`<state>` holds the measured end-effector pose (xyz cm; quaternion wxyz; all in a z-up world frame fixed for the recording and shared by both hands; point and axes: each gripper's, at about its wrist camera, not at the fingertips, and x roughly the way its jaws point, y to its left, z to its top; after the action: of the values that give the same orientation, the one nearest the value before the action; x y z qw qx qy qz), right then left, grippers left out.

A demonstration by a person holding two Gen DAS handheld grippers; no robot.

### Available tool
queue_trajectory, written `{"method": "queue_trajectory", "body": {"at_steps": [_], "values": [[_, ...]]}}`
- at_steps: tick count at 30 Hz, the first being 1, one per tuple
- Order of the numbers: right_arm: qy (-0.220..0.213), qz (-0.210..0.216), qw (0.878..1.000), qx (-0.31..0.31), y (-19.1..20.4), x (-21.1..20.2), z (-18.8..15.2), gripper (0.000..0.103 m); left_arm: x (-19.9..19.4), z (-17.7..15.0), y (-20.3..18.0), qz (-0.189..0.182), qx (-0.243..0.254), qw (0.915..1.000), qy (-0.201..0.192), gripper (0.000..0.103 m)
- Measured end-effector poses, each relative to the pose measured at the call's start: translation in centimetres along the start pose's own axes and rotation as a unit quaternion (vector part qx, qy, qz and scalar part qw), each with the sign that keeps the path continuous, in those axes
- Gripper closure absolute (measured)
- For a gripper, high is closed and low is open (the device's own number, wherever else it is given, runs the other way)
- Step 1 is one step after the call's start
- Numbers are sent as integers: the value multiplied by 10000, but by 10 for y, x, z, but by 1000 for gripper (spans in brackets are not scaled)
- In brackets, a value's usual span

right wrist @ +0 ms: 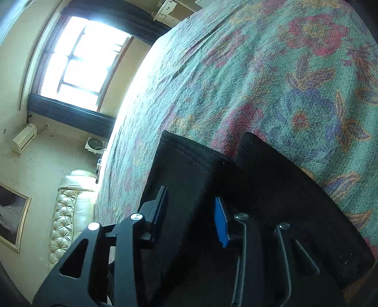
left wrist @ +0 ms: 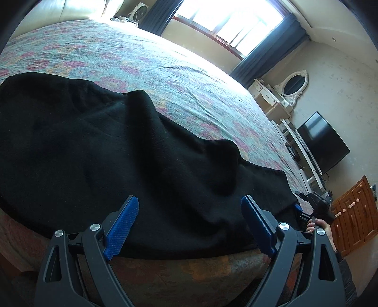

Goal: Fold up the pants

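Now black pants (right wrist: 189,179) sit between right gripper (right wrist: 192,212) pads

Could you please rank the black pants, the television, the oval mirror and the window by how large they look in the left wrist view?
1. black pants, though nearest the camera
2. window, partly cut off
3. television
4. oval mirror, clearly smallest

Pants (left wrist: 94,146) matt black knit; bedspread (left wrist: 165,70) rough woven floral.
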<state>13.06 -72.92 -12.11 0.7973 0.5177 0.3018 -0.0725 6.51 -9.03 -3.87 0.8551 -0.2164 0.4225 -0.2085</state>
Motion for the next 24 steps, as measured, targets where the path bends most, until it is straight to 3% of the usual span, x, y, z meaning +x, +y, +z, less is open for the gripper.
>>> {"method": "queue_trajectory", "body": {"at_steps": [1, 6, 12, 18, 24], "values": [[93, 46, 9999, 21, -2, 6, -1, 97, 4, -5, -7, -66, 7, 9999, 85, 16], [-2, 431, 9989, 189, -5, -2, -5, 97, 22, -26, -31, -305, 50, 9986, 437, 16], [-187, 729, 9968, -280, 26, -48, -2, 97, 36, -33, -49, -435, 264, 9969, 607, 16], [-255, 493, 9982, -246, -7, -82, -10, 97, 42, -34, -55, -519, 295, 9959, 677, 16], [-197, 414, 9988, 142, -42, -92, -28, 97, 36, -37, -42, -675, -317, 9957, 547, 16]]}}
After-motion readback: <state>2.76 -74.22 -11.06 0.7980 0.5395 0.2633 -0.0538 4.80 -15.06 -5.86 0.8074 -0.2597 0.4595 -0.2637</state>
